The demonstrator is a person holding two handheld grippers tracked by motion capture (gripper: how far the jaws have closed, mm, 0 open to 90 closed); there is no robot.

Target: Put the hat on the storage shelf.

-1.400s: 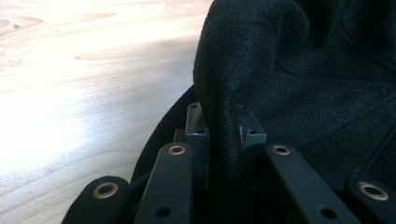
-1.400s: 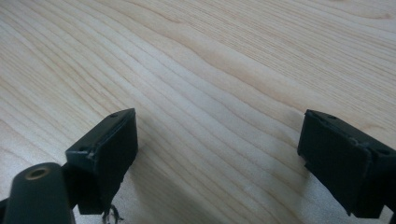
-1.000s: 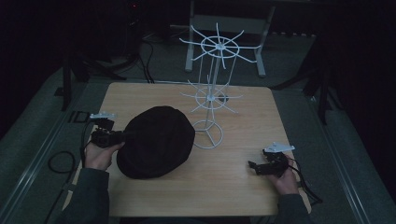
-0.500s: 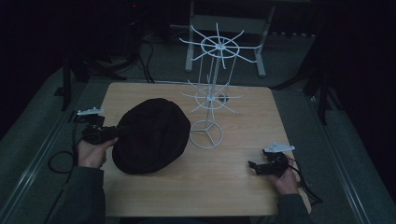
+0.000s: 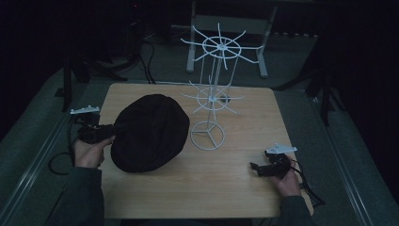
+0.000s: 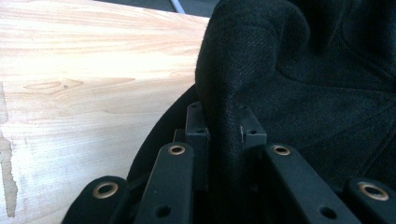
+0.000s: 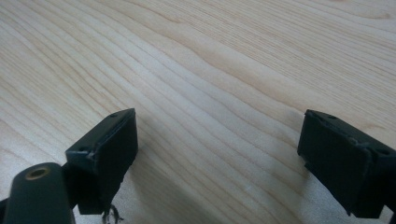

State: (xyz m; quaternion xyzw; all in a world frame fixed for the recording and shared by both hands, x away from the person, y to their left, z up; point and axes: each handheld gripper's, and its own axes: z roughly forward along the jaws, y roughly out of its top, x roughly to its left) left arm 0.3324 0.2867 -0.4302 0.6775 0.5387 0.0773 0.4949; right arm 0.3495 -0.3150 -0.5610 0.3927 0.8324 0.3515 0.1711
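The left tool [image 5: 112, 133] is clamping a fold of the black hat [image 5: 149, 132] between its pads; in the left gripper view the cloth [image 6: 224, 140] is standing pinched up between the two closed jaws. The hat is lying over the left half of the desk [image 5: 235, 188], its near-left rim hanging at that desk's left edge where the tool is gripping it, and its bulk is spreading away from the tool toward the desk's middle. The white wire rack [image 5: 211, 101] is standing just beside the hat's right side, toward the far edge, its round base [image 5: 207, 135] close to the brim. So the rack is lying right and beyond the held hat, and the left hand is far nearer to it than the right. The right tool [image 5: 256, 168] is resting near the desk's near-right corner, well apart from the hat, its jaws standing wide over bare wood [image 7: 210, 70] with nothing between them. The coming move is probably depending on carrying the hat rightward and up to a rack arm.
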